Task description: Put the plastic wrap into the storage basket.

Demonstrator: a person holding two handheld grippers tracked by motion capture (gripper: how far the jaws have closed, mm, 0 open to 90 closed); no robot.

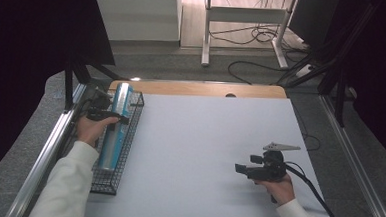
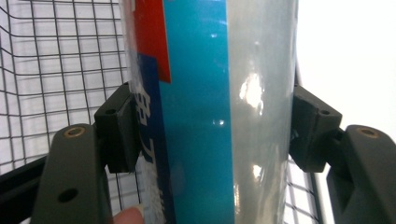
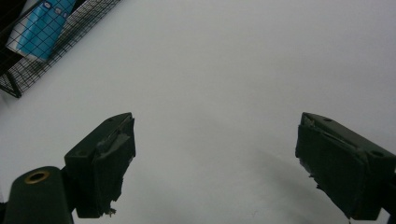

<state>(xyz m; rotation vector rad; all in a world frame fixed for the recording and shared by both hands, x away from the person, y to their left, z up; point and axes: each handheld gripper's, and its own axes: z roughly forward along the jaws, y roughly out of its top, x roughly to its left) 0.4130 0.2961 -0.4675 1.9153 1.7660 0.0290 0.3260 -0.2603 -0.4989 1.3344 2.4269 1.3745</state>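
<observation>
A long blue and silver roll (image 1: 109, 149) with a red and dark blue label lies lengthwise in a black wire basket (image 1: 108, 184) at the table's left edge. My left gripper (image 1: 116, 117) reaches across the roll near its far half. In the left gripper view both pads press on the sides of the roll (image 2: 201, 65), so my left gripper (image 2: 210, 126) is shut on it, with the basket mesh (image 2: 56, 60) behind. My right gripper (image 1: 239, 168) hovers low over the white table at the front right, pointing left. Its jaws stand wide apart with nothing between them (image 3: 215, 168).
The white table top (image 1: 204, 139) spreads between the two hands. A wooden strip (image 1: 197, 88) runs along its far edge. Metal rails flank the table left and right. In the right gripper view the basket (image 3: 70, 32) with the roll (image 3: 39, 23) sits at the top left.
</observation>
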